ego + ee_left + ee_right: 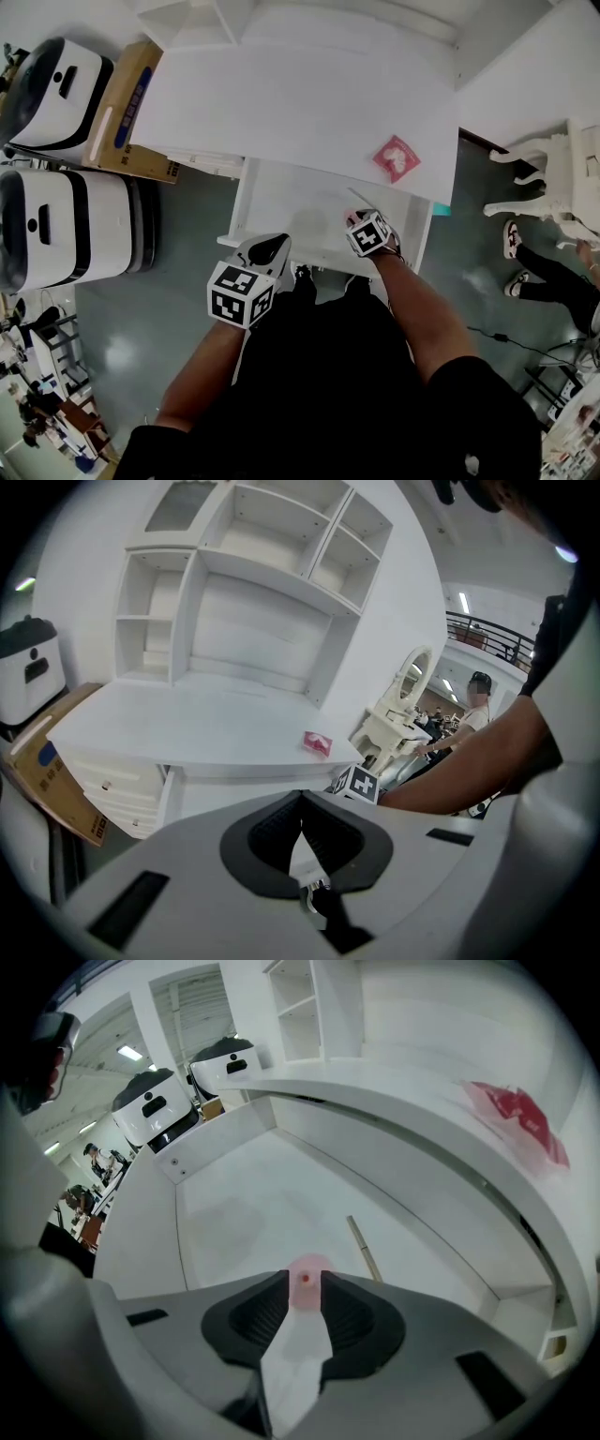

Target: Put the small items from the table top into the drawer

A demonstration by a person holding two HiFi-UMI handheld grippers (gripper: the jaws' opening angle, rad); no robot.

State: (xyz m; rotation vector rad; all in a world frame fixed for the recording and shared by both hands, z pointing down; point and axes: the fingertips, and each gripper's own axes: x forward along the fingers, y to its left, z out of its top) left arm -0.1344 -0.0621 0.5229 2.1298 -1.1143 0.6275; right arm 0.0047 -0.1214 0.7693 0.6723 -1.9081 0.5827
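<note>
My right hand-held gripper (305, 1290) has its jaws drawn in on a small round pink piece (306, 1277) with a red dot at its centre, pinched right at the tips. It sits over the open drawer (281, 202), and I cannot tell whether the piece touches the drawer floor. A thin pale stick (364, 1248) lies on that floor just beyond and to the right of the piece. A red packet (397, 157) rests on the white tabletop (281, 103) near its front right corner, above the drawer. It carries a pale mark, but I can read no writing on it. My left hand-held gripper (300, 803) has its jaw tips pressed together with nothing between them. It hangs at the drawer's front left edge, pointing toward the tabletop. Both cubes show black-and-white square markers, not lettering. Left of the tabletop, a cardboard box (131, 103) bears a blue band of print too small for me to make out. Two white machines with black trim (56, 94) stand beside it on the grey floor.
</note>
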